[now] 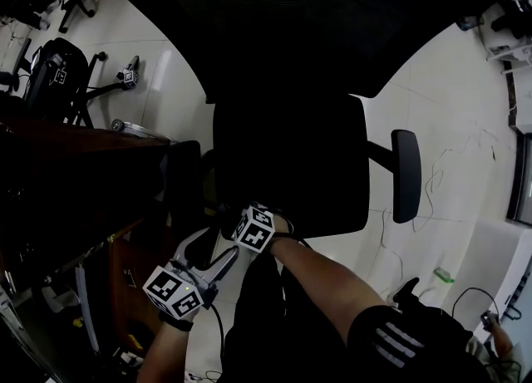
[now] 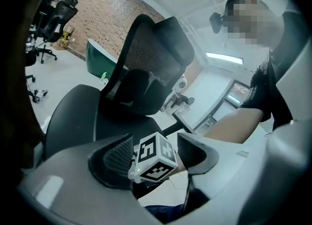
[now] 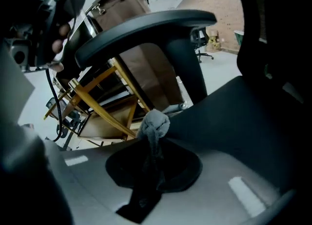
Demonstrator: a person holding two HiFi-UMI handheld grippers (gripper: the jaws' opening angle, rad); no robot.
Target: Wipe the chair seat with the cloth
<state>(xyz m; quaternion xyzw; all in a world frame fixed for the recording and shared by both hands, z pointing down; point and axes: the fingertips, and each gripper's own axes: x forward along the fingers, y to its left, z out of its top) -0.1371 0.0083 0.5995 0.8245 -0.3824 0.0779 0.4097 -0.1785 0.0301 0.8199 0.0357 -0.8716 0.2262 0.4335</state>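
Observation:
The black office chair fills the head view, its seat below the mesh backrest. My right gripper is at the seat's near left edge. In the right gripper view its jaws are shut on a bunched grey cloth, which sticks out past the tips beside the seat, under the armrest. The cloth is lost in the dark in the head view. My left gripper is lower and nearer, off the seat. It stands open and holds nothing, and the right gripper's marker cube shows between its pads.
A dark wooden desk with a yellow-framed shelf stands close on the chair's left. The other armrest juts out on the right. More chairs stand at the far left, and cables lie on the pale floor.

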